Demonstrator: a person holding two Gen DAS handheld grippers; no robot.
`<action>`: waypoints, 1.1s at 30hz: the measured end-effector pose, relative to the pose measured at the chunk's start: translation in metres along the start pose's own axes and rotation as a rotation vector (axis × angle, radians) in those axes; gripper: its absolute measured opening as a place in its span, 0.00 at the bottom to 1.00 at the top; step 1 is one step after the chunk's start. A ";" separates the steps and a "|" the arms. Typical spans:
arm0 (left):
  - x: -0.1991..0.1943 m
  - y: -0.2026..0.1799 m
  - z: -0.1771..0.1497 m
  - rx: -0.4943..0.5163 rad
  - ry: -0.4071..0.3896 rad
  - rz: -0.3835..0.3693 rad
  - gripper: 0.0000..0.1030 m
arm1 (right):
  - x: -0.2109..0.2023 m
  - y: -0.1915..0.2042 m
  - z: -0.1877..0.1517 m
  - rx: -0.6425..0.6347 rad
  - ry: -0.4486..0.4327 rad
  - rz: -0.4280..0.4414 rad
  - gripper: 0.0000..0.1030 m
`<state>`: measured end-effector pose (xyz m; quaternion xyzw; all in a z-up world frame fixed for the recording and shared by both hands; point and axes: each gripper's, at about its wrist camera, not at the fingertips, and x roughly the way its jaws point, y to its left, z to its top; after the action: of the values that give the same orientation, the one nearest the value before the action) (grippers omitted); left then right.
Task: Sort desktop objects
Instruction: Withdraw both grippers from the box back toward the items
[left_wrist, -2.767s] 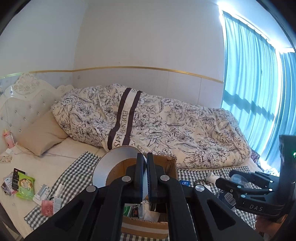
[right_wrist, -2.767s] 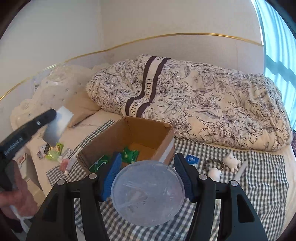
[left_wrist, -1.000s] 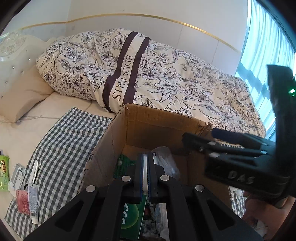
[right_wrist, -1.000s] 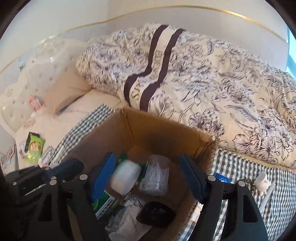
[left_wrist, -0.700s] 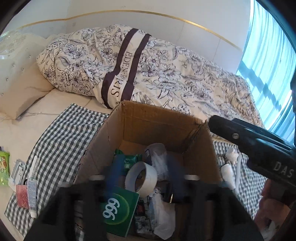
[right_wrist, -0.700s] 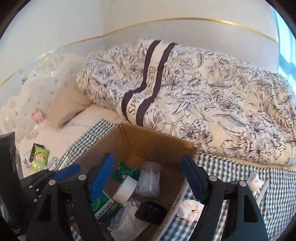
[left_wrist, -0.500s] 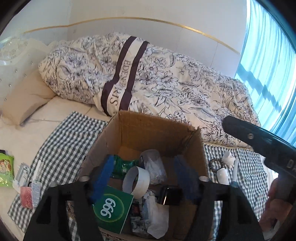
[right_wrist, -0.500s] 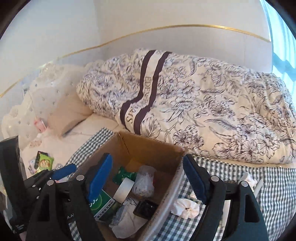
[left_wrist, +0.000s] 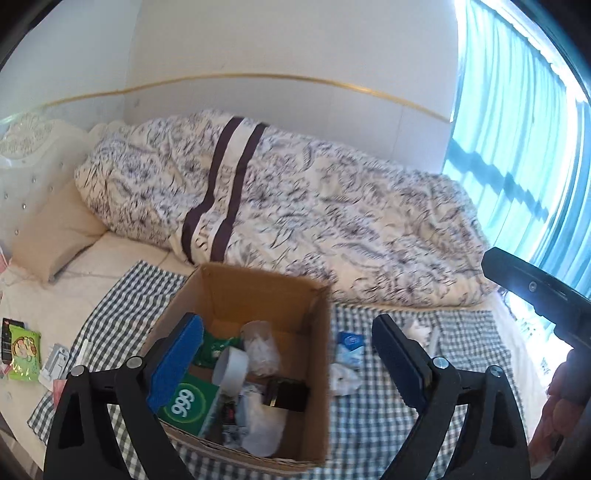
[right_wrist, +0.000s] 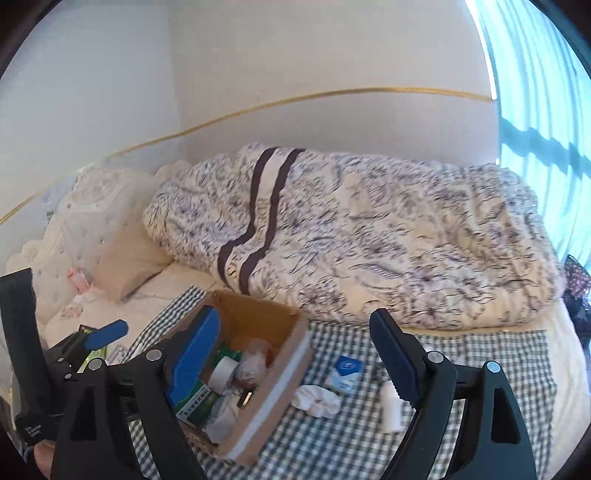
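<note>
— What is lying on the bed?

— A checked cloth (left_wrist: 373, 417) is covering the near side, with a cardboard box (left_wrist: 314, 387) sitting on it, packed with clutter.

— And the tools?

— The left gripper (left_wrist: 284, 363) and right gripper (right_wrist: 295, 354) are both hanging spread wide and empty above the box. A blue packet (right_wrist: 345, 367) and crumpled tissue (right_wrist: 317, 400) are lying just right of the box's edge.

black gripper frames, blue-padded fingers (left_wrist: 177, 360), silver screws
</note>
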<state>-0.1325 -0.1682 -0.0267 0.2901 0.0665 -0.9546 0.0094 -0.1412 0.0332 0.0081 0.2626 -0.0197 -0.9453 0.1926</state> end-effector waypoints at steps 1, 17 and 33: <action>-0.005 -0.007 0.001 0.007 -0.015 -0.002 0.96 | -0.008 -0.004 0.001 0.002 -0.007 -0.007 0.82; -0.066 -0.094 0.004 0.090 -0.144 -0.009 1.00 | -0.110 -0.070 -0.003 0.033 -0.094 -0.129 0.95; -0.020 -0.142 -0.025 0.084 -0.094 -0.002 1.00 | -0.086 -0.151 -0.046 0.092 0.034 -0.202 0.98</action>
<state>-0.1096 -0.0242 -0.0188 0.2451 0.0261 -0.9691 -0.0008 -0.1043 0.2082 -0.0106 0.2880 -0.0331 -0.9533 0.0843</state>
